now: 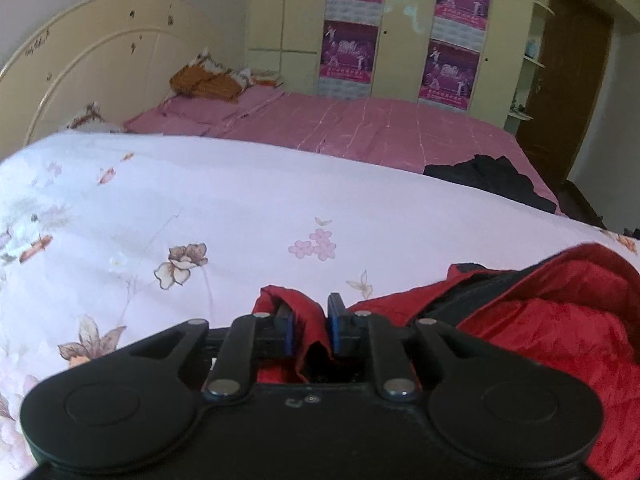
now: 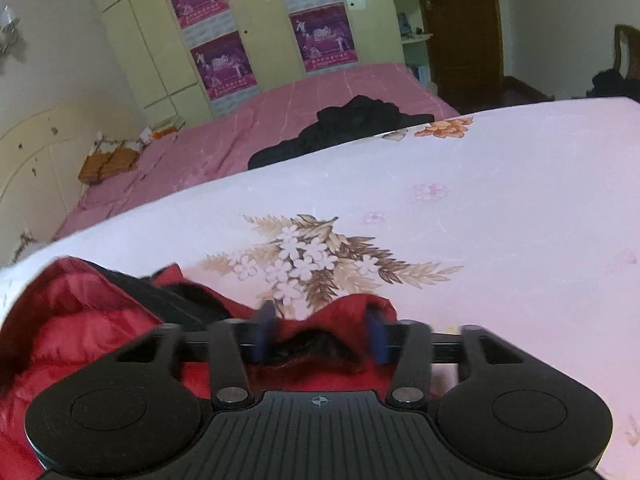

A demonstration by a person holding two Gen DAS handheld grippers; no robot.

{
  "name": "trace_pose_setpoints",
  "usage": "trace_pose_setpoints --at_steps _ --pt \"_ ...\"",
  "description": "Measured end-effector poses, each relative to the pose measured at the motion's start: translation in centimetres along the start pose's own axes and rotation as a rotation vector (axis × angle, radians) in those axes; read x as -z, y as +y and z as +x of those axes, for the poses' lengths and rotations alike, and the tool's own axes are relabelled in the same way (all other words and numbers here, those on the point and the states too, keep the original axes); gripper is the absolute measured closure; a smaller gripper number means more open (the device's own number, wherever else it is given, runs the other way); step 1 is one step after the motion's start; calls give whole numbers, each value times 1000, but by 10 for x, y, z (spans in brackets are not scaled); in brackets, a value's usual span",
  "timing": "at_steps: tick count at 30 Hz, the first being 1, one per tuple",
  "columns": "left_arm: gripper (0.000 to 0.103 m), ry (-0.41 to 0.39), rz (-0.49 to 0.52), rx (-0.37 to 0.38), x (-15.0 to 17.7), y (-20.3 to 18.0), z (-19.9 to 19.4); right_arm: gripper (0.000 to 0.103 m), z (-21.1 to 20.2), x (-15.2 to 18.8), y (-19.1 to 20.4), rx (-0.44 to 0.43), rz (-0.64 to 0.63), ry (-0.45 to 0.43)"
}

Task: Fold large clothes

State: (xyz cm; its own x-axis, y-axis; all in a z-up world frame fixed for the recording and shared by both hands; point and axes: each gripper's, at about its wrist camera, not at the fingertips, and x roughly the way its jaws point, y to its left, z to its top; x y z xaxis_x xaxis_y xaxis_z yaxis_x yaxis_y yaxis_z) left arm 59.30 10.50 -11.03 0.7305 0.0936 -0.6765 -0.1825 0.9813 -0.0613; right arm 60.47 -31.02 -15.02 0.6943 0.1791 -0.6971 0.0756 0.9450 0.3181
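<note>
A: Cream wardrobe doors [image 1: 404,40] with purple posters [image 2: 222,62] fill the far wall, and a pink-sheeted bed [image 1: 380,128] with a dark garment [image 2: 344,128] stands before them. What sits nearest?

B: Nearest is the surface [image 2: 500,200], under a white floral cloth. On its near edge lies the red padded jacket [image 1: 560,320], black lining showing.

A: And the step in hand?

B: It looks like the end of a fold, the jacket being let down. The left gripper [image 1: 310,328] has its fingers narrowly apart with a red fold between them, barely pinched. The right gripper [image 2: 320,336] has fingers spread wide, cloth loose between. Next, probably: free both and regrip for another fold.
</note>
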Motion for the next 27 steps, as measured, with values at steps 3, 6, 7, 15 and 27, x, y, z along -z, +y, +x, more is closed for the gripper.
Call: trace_pose_setpoints --at_steps 3,6,7,15,27 --pt "83 -14 -35 22 -3 4 -3 9 -4 -3 7 12 -13 -36" --pt "61 -100 -63 32 -5 7 -17 9 -11 -7 12 28 -40 -84" --pt "27 -135 -63 12 -5 7 -23 9 -16 -8 13 28 -38 -105" --pt "8 -258 39 22 6 -1 -61 10 -47 5 38 16 -189 -172" --pt "38 -123 262 39 62 -60 -20 43 15 64 97 3 -361 -34"
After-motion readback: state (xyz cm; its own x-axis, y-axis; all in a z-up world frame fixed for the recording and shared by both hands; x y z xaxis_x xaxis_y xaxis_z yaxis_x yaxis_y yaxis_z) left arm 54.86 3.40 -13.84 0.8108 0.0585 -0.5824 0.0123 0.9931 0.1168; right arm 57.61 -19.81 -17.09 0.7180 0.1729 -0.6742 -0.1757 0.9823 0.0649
